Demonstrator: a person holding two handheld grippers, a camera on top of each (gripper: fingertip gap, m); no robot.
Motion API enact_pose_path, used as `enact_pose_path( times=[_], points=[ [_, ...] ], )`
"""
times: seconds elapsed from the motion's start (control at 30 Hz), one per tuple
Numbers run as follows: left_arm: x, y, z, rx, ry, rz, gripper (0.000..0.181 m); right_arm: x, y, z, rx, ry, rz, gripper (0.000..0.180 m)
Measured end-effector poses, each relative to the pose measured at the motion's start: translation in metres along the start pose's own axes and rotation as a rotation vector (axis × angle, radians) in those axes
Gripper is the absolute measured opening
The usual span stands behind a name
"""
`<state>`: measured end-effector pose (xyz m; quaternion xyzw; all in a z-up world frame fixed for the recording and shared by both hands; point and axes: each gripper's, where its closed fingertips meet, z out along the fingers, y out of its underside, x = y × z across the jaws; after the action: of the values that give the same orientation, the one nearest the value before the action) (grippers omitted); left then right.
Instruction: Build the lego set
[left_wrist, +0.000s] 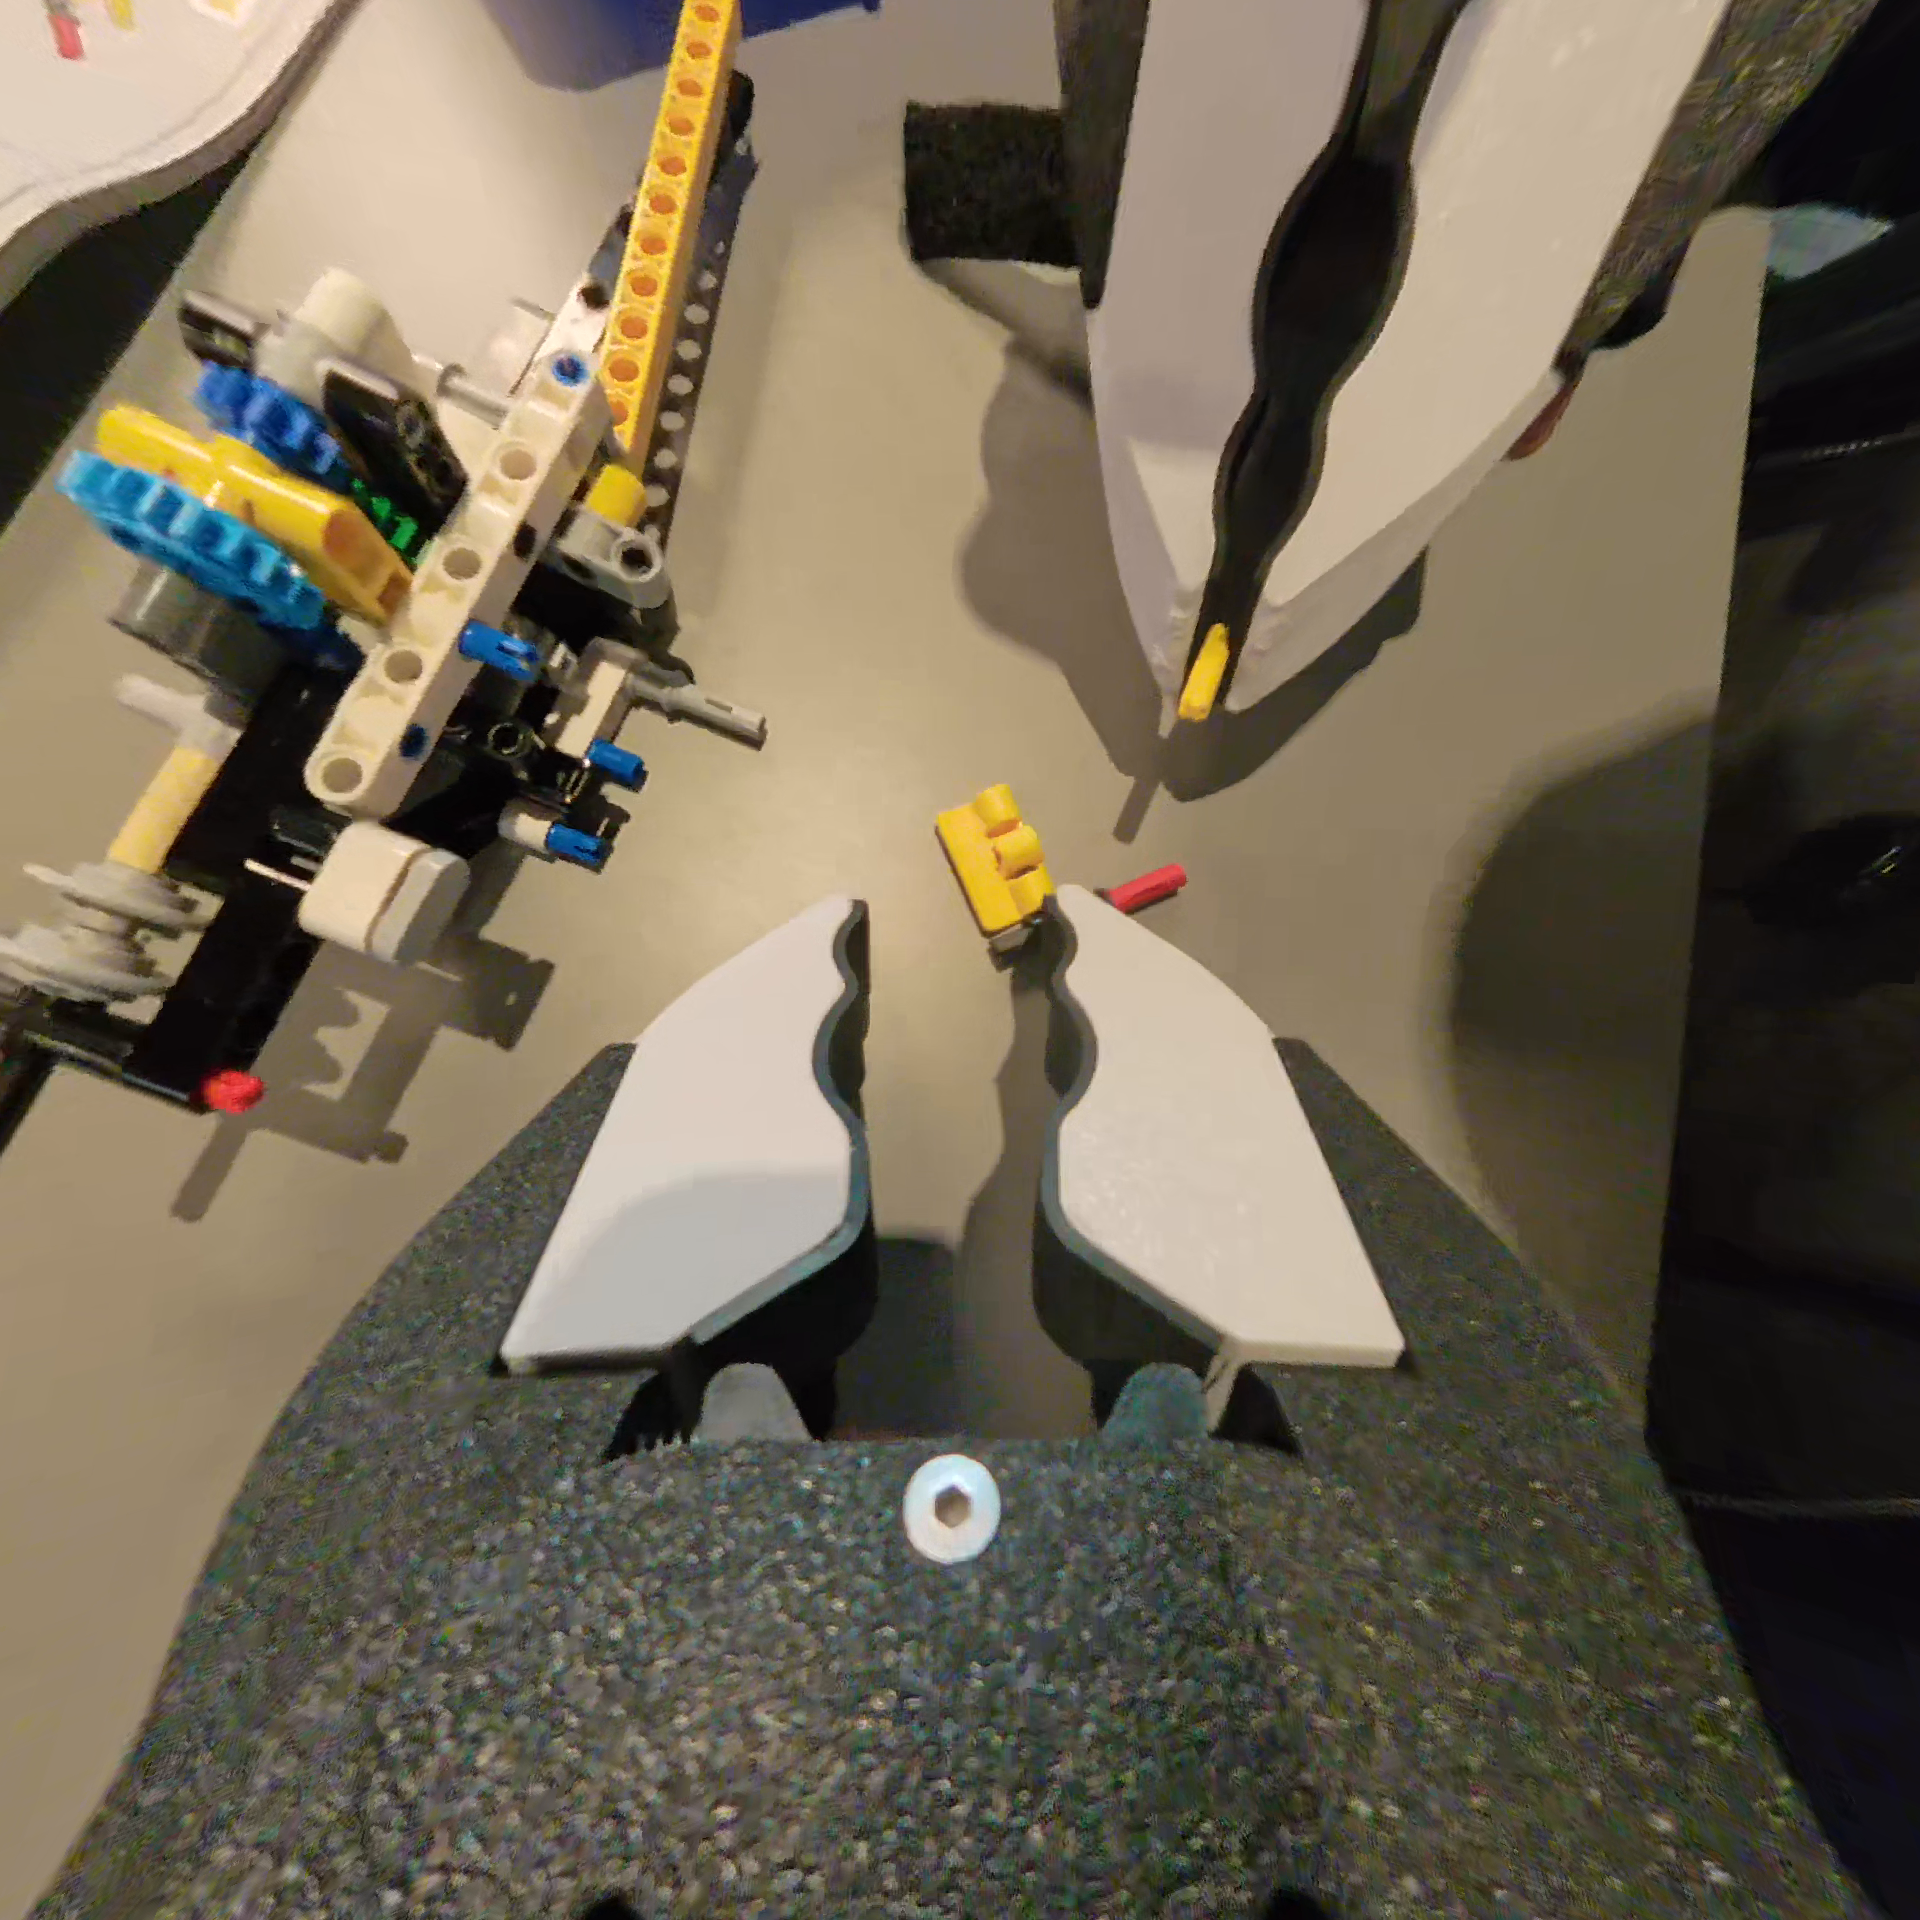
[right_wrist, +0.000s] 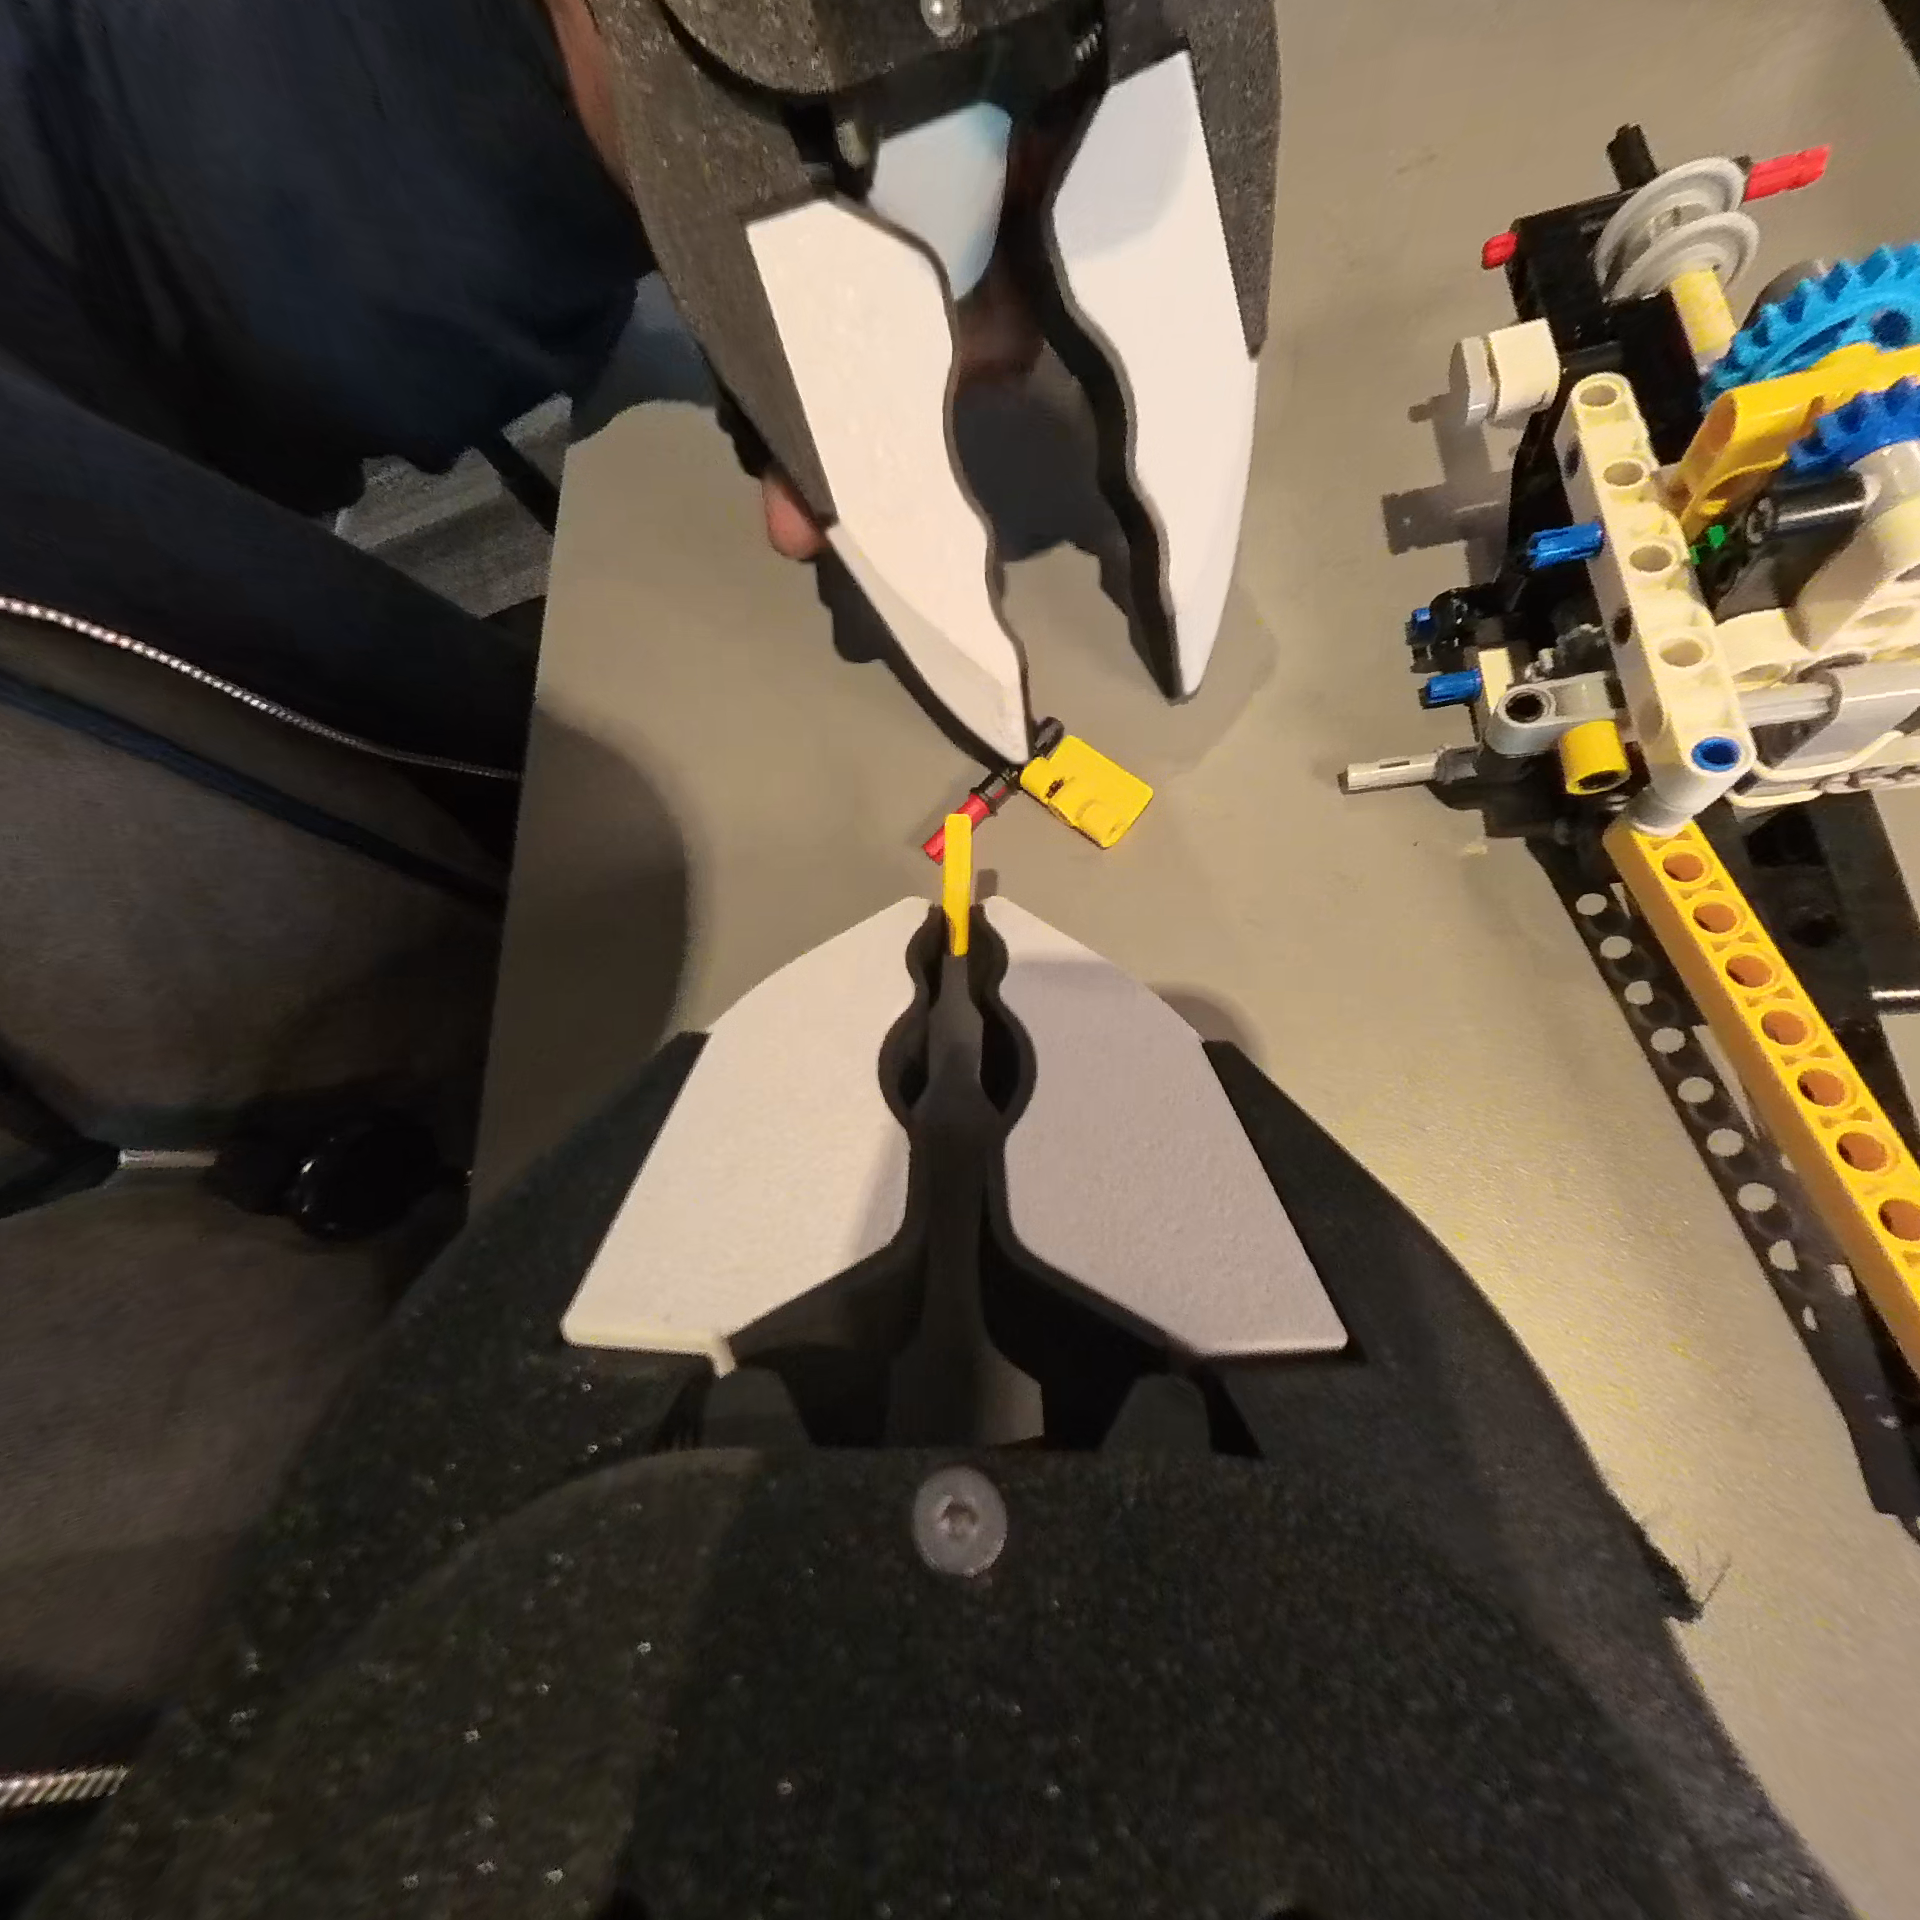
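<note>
Right gripper (right_wrist: 958, 914) is pinched tight on a thin yellow pin (right_wrist: 957, 883). Left gripper (left_wrist: 961, 914) gapes empty, one fingertip touching the yellow block (left_wrist: 995, 854) on the table (left_wrist: 883, 644), I think. Tiny, stiff, slick plastic; grab the block across its flat sides.

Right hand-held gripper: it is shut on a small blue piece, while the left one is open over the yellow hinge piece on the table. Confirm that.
One thing is wrong: the colour. The right hand-held gripper is shut on a small yellow piece, not a blue one, as the right wrist view shows. The rest holds: the left hand-held gripper is open over the yellow hinge piece on the table.
</note>
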<state>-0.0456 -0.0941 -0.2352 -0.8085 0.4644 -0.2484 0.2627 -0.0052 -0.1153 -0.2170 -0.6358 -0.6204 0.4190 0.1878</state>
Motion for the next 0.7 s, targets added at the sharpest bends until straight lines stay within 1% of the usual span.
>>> enact_pose_path(
  times=[0.27,0.37,0.7],
  points=[
    [0.0056,0.0019,-0.0030,0.041,-0.027,0.232,0.032,-0.0009,0.0004,-0.0004,-0.002,-0.005,-0.004,0.004],
    [0.0083,0.0072,0.0002,0.035,-0.038,0.270,0.032,-0.0016,0.0006,0.0000,-0.004,-0.007,-0.007,0.004],
    [0.0065,0.0043,0.0020,0.047,-0.032,0.266,0.029,0.0002,-0.0001,0.0021,-0.010,0.009,-0.009,0.004]
  ],
)
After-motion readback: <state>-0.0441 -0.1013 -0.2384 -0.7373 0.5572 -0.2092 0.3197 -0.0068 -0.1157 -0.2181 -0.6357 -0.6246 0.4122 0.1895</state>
